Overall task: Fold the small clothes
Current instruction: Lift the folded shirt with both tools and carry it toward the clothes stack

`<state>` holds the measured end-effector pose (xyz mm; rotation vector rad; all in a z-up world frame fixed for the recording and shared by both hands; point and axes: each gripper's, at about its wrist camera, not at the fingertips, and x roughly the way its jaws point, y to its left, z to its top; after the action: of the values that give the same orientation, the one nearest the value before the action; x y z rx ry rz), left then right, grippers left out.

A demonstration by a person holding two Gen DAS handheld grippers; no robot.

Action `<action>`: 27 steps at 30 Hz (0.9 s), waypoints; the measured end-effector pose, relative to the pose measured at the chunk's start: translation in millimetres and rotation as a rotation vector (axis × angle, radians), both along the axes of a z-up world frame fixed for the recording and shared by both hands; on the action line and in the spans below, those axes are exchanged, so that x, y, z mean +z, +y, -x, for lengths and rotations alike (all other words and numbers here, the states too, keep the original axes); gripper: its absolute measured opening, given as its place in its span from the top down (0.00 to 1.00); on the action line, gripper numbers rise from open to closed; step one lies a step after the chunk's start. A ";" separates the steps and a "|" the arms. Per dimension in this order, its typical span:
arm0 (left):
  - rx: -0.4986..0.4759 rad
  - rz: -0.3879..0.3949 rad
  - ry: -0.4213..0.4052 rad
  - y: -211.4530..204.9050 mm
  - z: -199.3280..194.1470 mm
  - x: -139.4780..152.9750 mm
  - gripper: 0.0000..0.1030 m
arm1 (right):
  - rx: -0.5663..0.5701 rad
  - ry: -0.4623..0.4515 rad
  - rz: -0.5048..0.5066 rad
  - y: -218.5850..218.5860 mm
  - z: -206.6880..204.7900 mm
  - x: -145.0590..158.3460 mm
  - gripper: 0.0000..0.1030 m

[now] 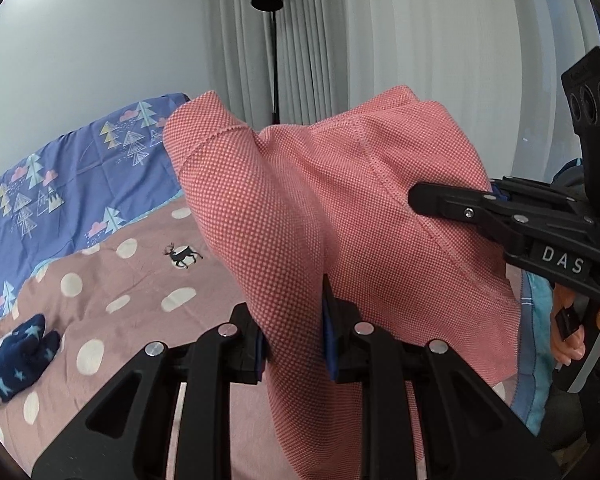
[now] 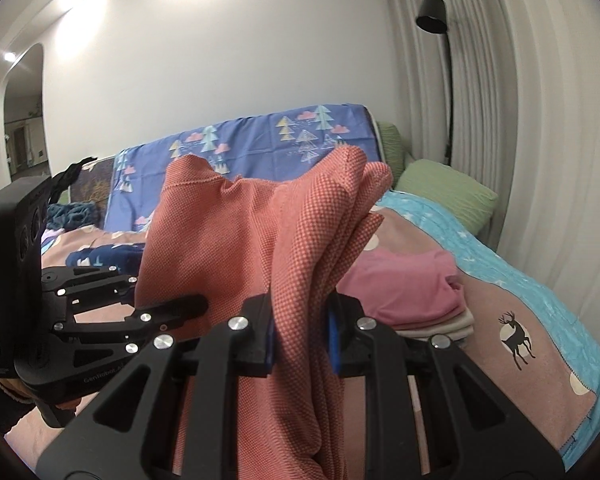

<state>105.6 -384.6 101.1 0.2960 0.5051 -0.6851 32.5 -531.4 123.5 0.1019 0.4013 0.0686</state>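
Observation:
A salmon-red knit garment [image 1: 300, 208] hangs in the air above the bed, held by both grippers. My left gripper [image 1: 294, 336] is shut on one bunched edge of it. My right gripper [image 2: 302, 332] is shut on another bunched part [image 2: 300, 240]; the cloth drapes down between its fingers. In the left wrist view the right gripper [image 1: 424, 196] comes in from the right and pinches the garment's hem. In the right wrist view the left gripper [image 2: 196, 306] shows at the left, its tips against the cloth.
The bed has a pink dotted cover [image 1: 132, 280] with a deer print [image 2: 516, 336]. A navy star-patterned garment [image 1: 16, 356] lies at the left. A folded pink stack [image 2: 408, 284] lies at the right. A purple tree-print sheet [image 2: 260, 140], green pillows [image 2: 448, 188] and a black floor lamp [image 1: 272, 40] stand behind.

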 end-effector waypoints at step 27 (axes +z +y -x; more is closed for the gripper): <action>-0.048 -0.010 -0.006 -79.1 -96.5 28.8 0.78 | -0.153 0.041 0.062 -68.9 -105.6 29.2 0.81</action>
<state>202.0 -463.7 129.9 0.3203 0.4969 -0.7279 138.1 -600.3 152.7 0.0726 0.4353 -0.0971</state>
